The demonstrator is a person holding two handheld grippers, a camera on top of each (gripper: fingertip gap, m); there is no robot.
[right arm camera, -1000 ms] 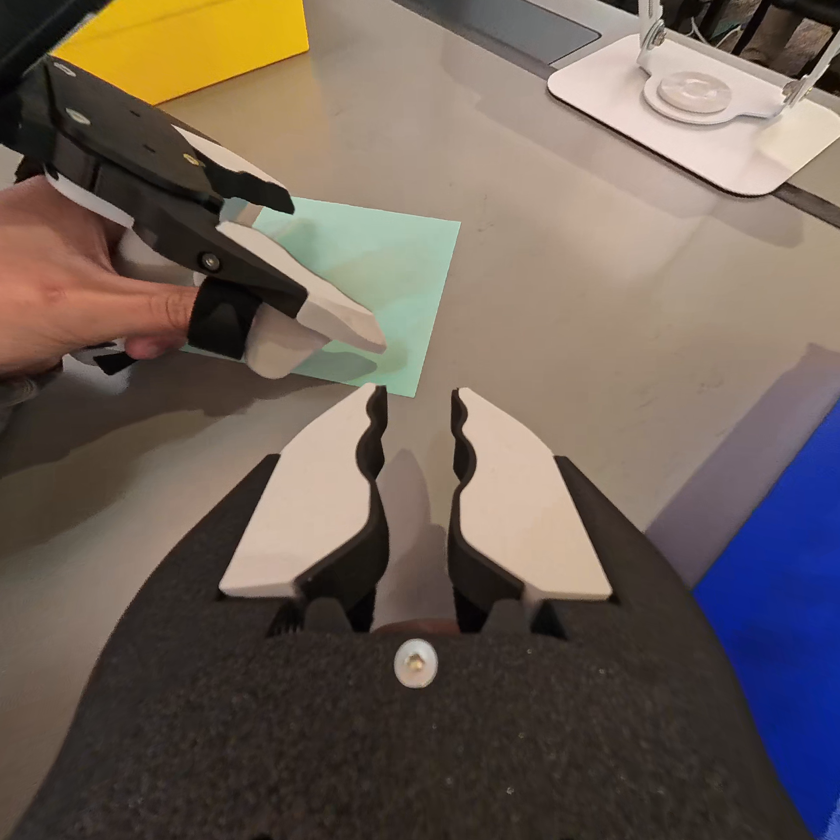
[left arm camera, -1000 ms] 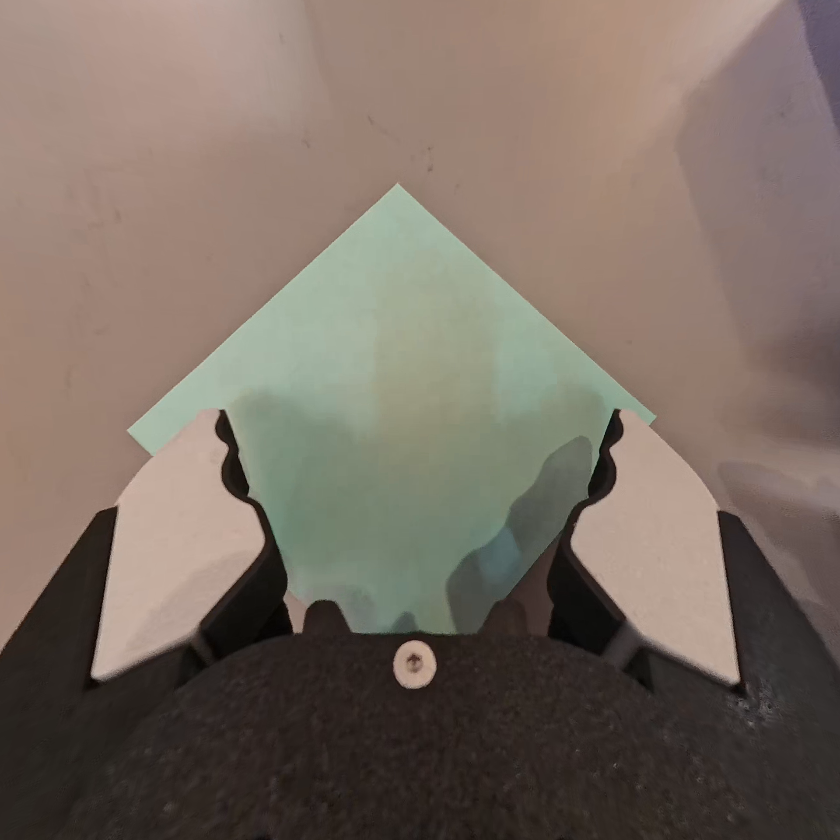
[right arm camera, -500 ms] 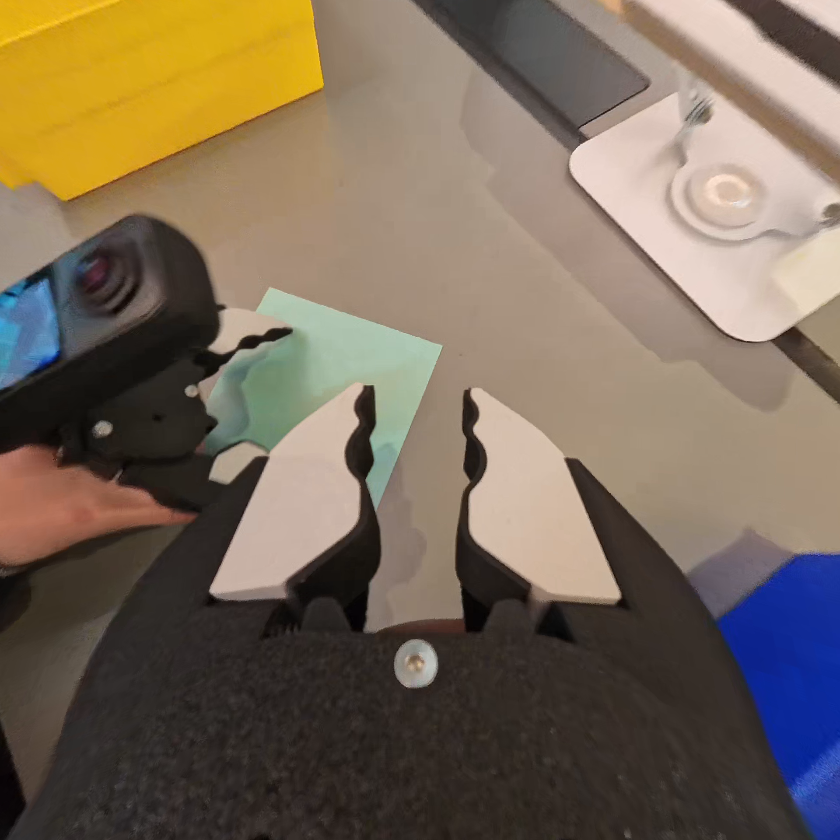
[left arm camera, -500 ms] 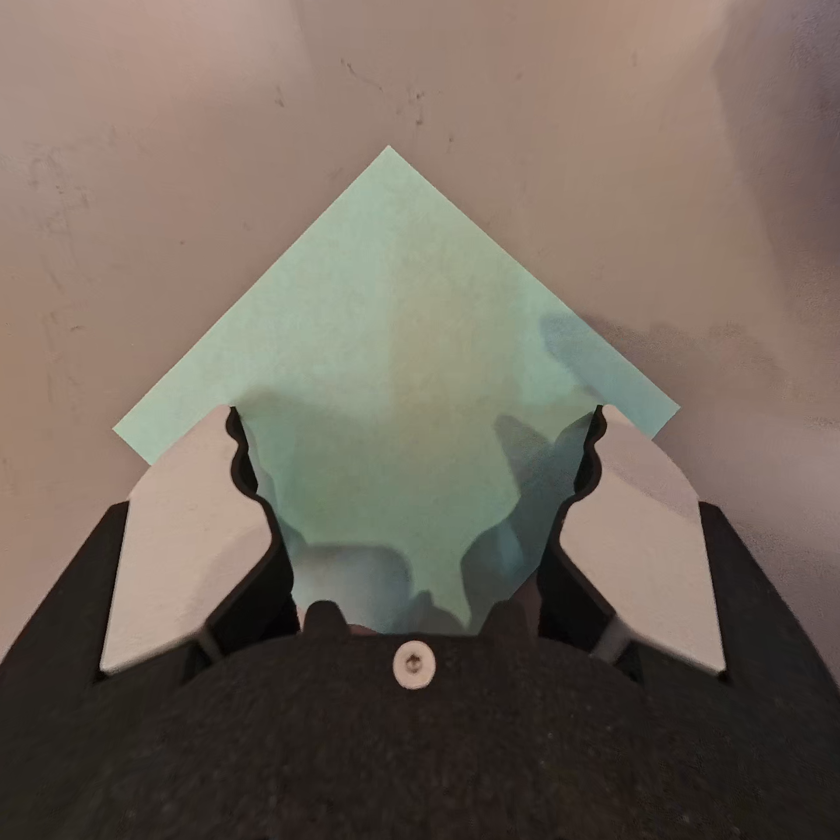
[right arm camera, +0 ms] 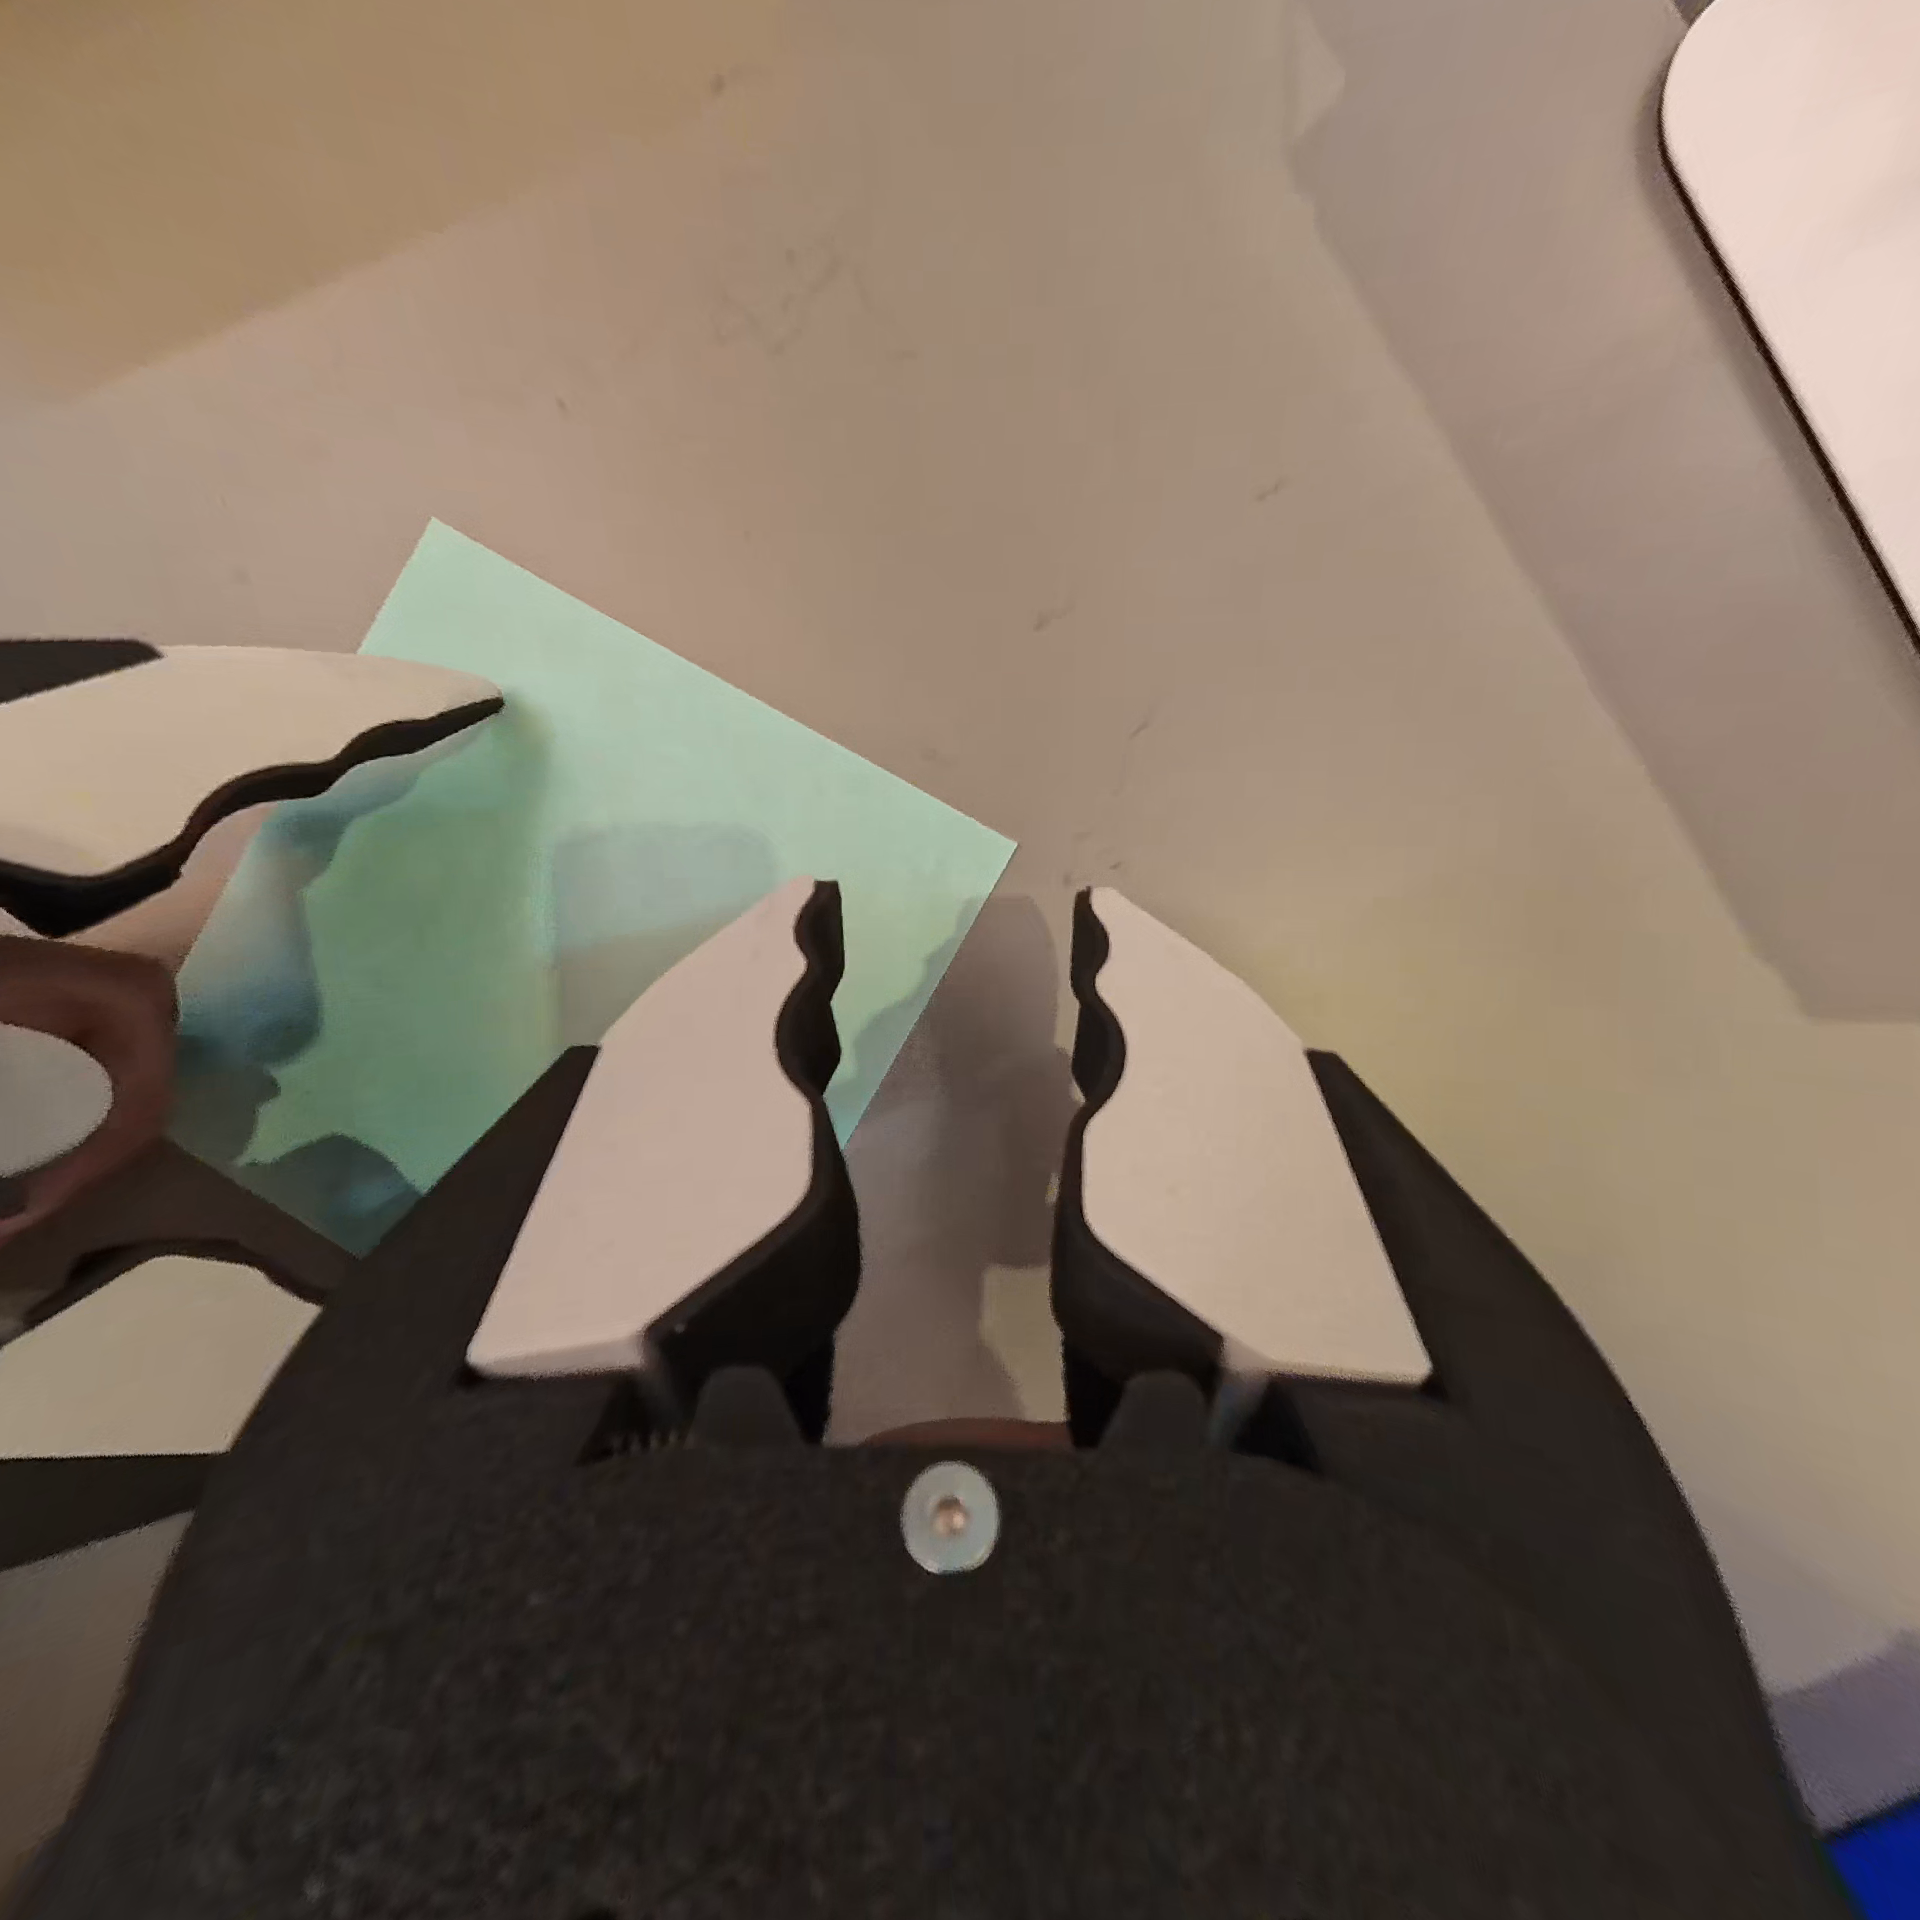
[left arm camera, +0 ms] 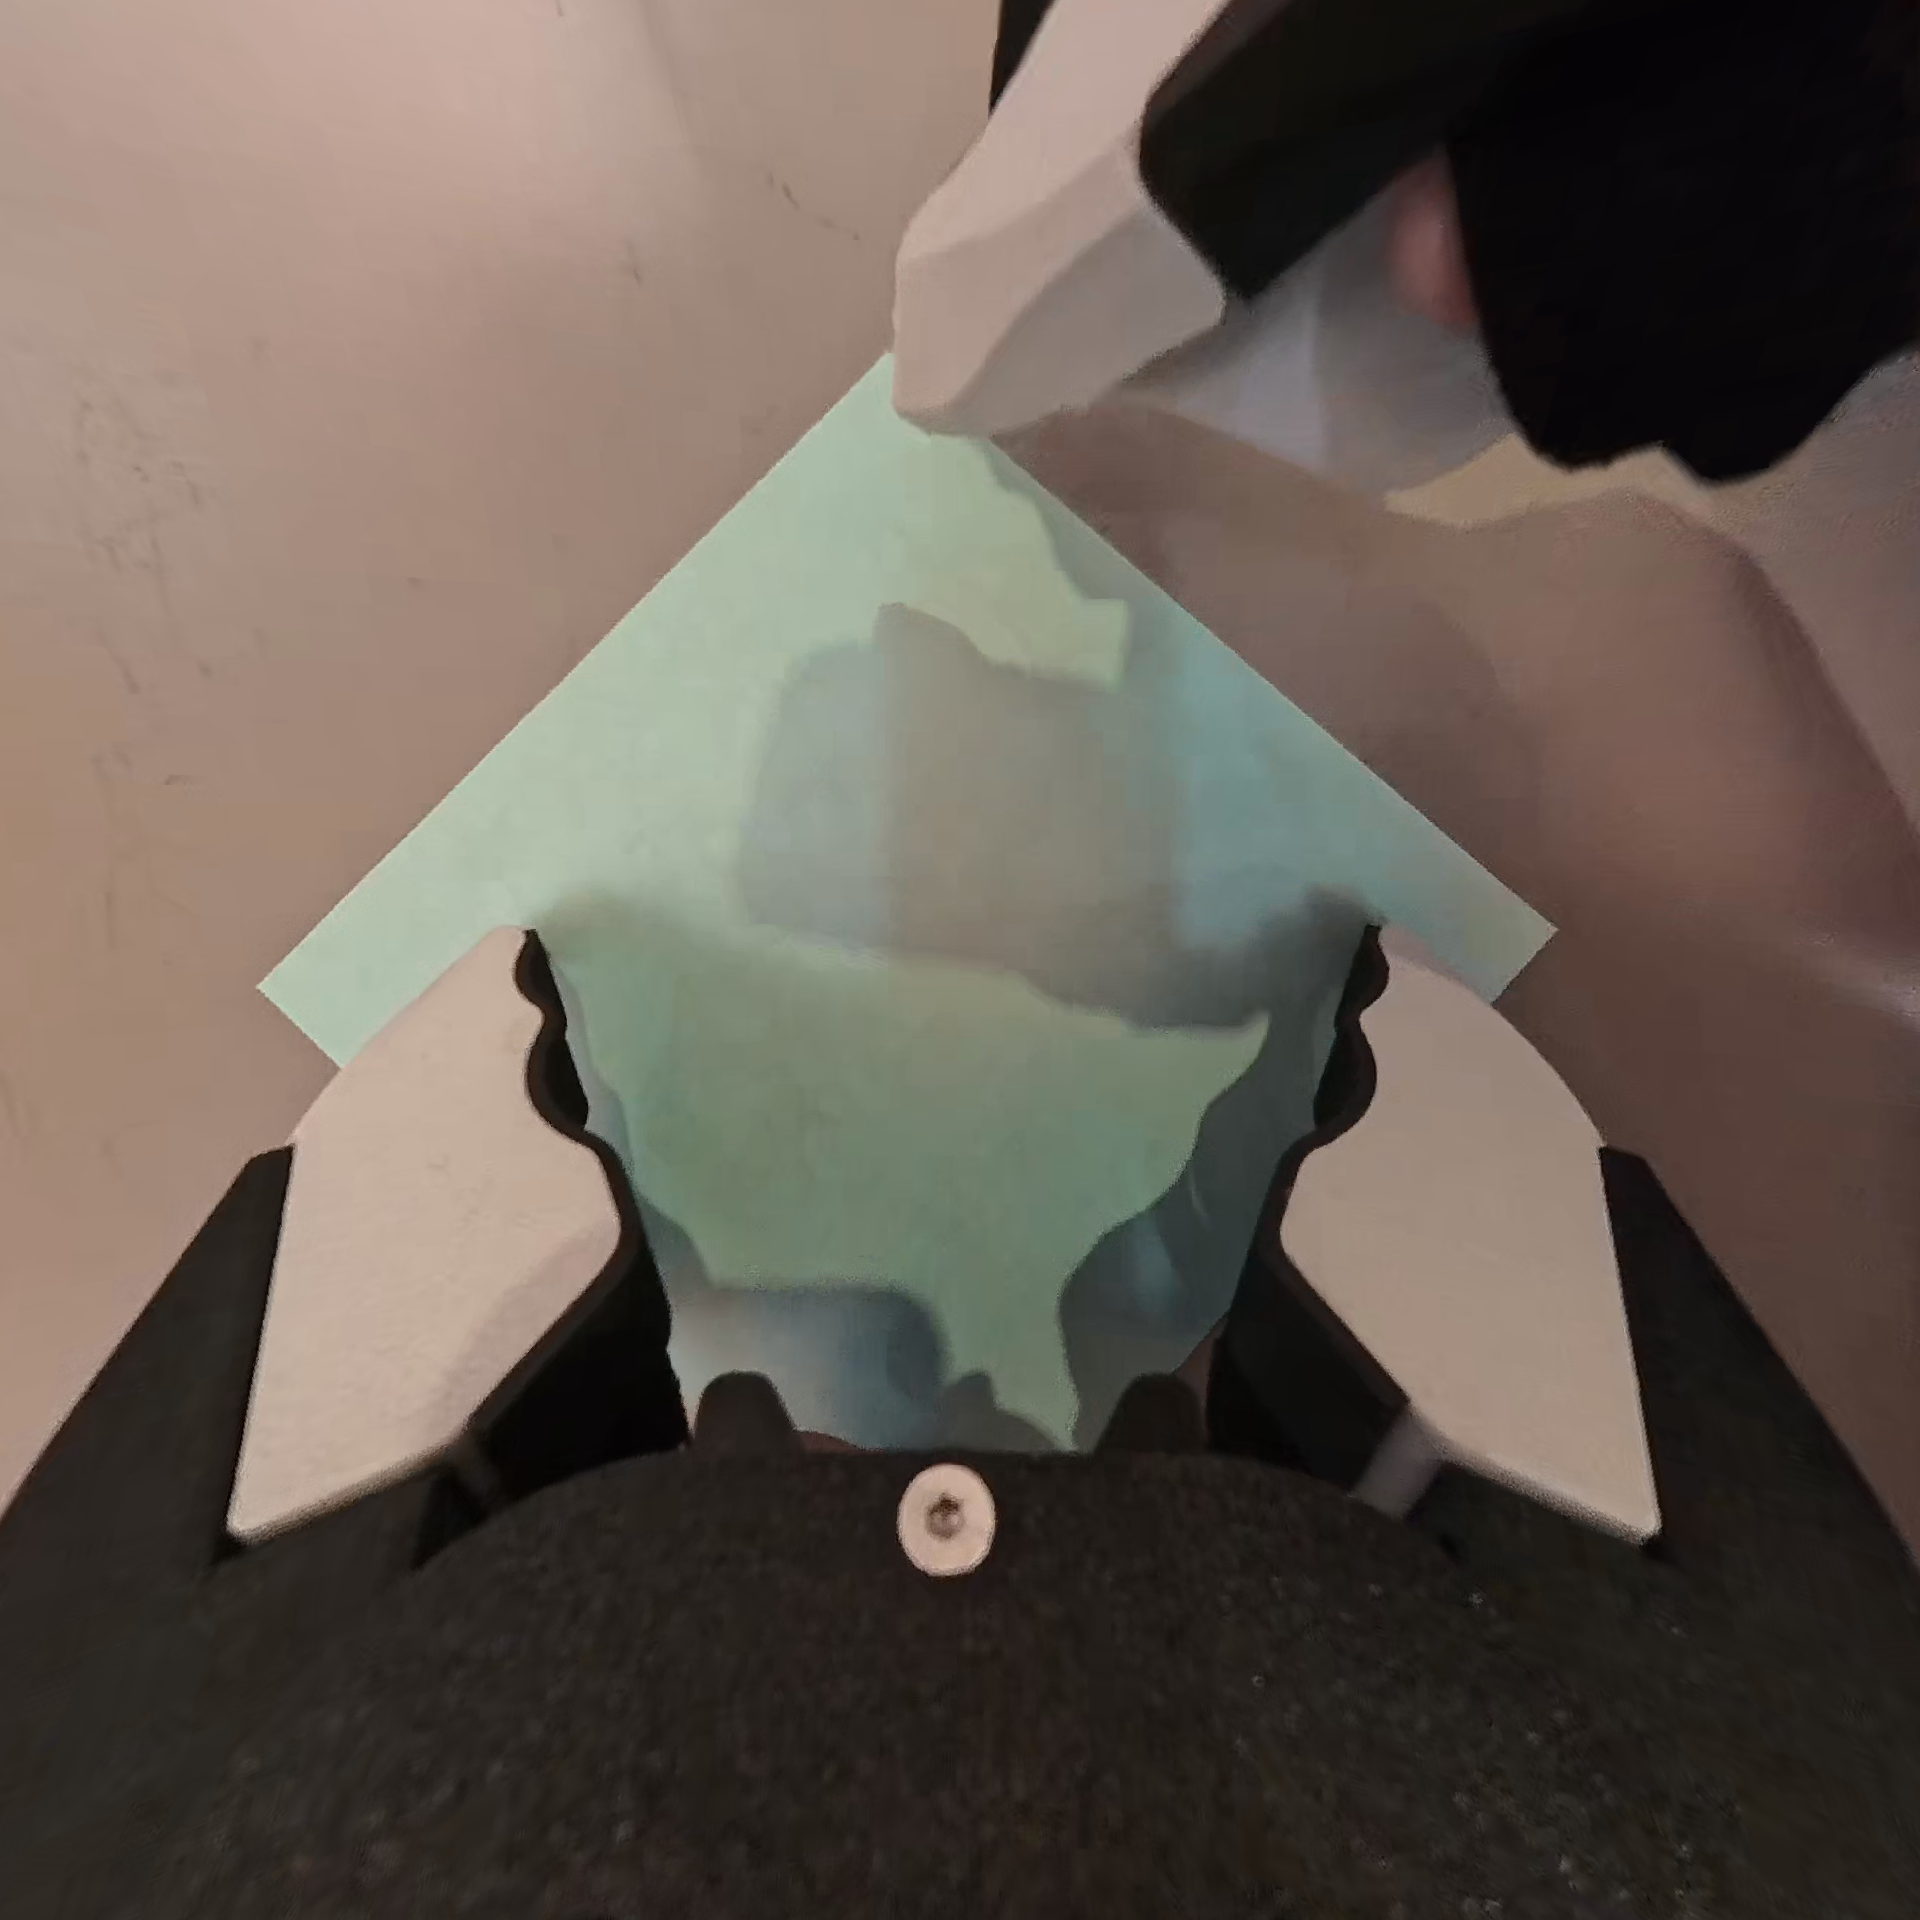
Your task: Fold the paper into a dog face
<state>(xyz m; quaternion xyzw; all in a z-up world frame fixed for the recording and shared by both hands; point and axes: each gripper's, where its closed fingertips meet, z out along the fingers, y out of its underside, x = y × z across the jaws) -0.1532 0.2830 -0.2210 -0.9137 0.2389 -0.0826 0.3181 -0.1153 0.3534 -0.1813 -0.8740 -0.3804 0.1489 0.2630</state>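
The green paper (left arm camera: 831,831) lay flat on the grey table (left arm camera: 312,416), not folded yet. The left gripper (left arm camera: 951,940) hung over the near half of the paper with its fingers spread wide, one over each side corner. It held nothing. The right gripper (right arm camera: 951,894) had its fingers apart too, with a smaller gap, and it held nothing. Its tips were at the paper's far corner, and one fingertip (left arm camera: 966,343) seemed to touch that corner.

Things could go wrong here. The paper was thin and flat, so the fingers might slide over the corner and not lift it. A push could make the whole sheet slip or turn on the smooth table. Then the corners would not meet, and the first fold would come out crooked.

Some parts were hard to see. The left gripper hid the near corner of the paper. I could not tell if the left fingers pressed on the paper or only floated above it. Dark shadows covered the middle. A white stand (right arm camera: 1818,416) was cut off at the edge.
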